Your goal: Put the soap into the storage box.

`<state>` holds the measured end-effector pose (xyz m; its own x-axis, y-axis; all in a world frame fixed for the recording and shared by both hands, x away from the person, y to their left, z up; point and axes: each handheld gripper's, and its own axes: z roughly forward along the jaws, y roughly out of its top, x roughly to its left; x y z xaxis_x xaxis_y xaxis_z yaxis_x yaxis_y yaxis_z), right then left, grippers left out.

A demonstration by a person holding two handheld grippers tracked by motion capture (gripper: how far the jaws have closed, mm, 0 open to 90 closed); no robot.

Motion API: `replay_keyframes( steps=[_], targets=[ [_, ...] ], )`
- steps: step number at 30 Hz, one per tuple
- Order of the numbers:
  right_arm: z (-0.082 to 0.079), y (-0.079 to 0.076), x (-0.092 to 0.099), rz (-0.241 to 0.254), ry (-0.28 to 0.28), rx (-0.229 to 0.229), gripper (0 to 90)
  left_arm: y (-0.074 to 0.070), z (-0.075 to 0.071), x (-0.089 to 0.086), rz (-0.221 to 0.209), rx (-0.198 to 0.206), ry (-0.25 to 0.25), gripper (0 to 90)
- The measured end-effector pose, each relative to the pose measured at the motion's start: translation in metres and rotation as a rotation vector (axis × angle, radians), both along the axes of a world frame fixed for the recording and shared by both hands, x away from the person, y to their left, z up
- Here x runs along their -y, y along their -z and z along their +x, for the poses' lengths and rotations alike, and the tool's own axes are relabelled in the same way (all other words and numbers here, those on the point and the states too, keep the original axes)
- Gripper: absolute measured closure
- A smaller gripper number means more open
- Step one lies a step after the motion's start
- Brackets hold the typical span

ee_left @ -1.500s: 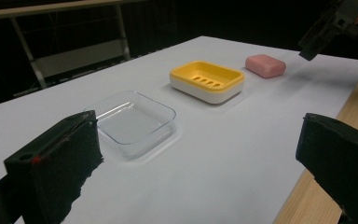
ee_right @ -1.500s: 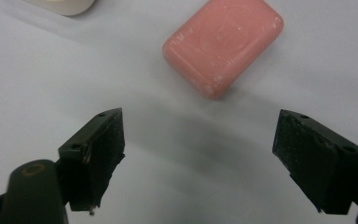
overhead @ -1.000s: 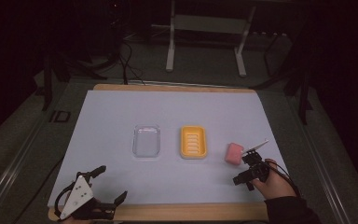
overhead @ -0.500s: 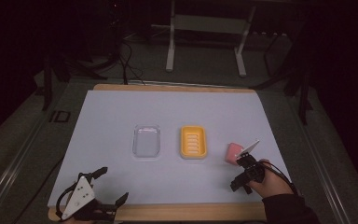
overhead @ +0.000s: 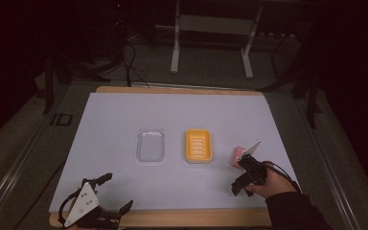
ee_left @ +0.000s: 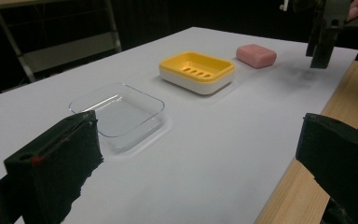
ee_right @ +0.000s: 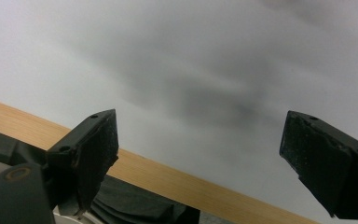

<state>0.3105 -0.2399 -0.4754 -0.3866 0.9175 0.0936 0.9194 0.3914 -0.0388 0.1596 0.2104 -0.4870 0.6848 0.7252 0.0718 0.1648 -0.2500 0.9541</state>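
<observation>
Right gripper (overhead: 242, 182) sits lower right of the high view, held in the person's right hand (overhead: 268, 184), jaws spread wide and empty, pointing down toward the near table edge. Its own view looks along both black jaws at the white table cover (ee_right: 205, 70) and a strip of wooden table edge (ee_right: 168, 179) crossing the lower frame. A grey three-cornered plate rises from its top toward the pink soap bar (overhead: 238, 154).

Left gripper (overhead: 106, 192) at lower left of the high view, resting near the front edge, jaws wide apart, nothing between them.

Pink soap bar lies on the white cover just right of the yellow soap dish (overhead: 199, 146), apart from it, partly hidden by the plate in the high view. In the left gripper view it shows in the upper right (ee_left: 256, 55), flat, rounded corners.

Yellow soap dish: long axis runs toward the top of the high view, slotted floor, white base visible in the left gripper view (ee_left: 196, 71).

Clear plastic tray (overhead: 151, 144) left of the dish, same long-axis direction, empty, well apart from both grippers.
</observation>
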Motion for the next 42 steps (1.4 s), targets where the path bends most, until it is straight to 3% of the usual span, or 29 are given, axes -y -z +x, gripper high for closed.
replay_keyframes(
  steps=[7, 14, 22, 35, 42],
  targets=[
    [0.015, -0.006, 0.0, -0.036, 0.024, 0.003, 14.7, -0.001, 0.0, -0.001, -0.008, 0.003, -0.006, 0.2],
    [0.037, -0.017, 0.004, -0.014, 0.114, 0.052, 17.5, -0.001, 0.0, -0.001, -0.007, 0.003, -0.006, 0.2],
    [0.063, -0.029, 0.0, -0.005, 0.177, 0.089, 17.5, -0.001, 0.0, -0.001, -0.007, 0.003, -0.004, 0.2],
    [0.091, -0.019, 0.004, -0.015, 0.328, 0.125, 22.3, 0.0, 0.0, 0.0, 0.0, -0.001, 0.003, 0.2],
    [0.097, -0.007, 0.004, -0.025, 0.391, 0.164, 24.8, 0.0, 0.0, 0.0, 0.005, -0.002, 0.005, 0.2]
  ],
)
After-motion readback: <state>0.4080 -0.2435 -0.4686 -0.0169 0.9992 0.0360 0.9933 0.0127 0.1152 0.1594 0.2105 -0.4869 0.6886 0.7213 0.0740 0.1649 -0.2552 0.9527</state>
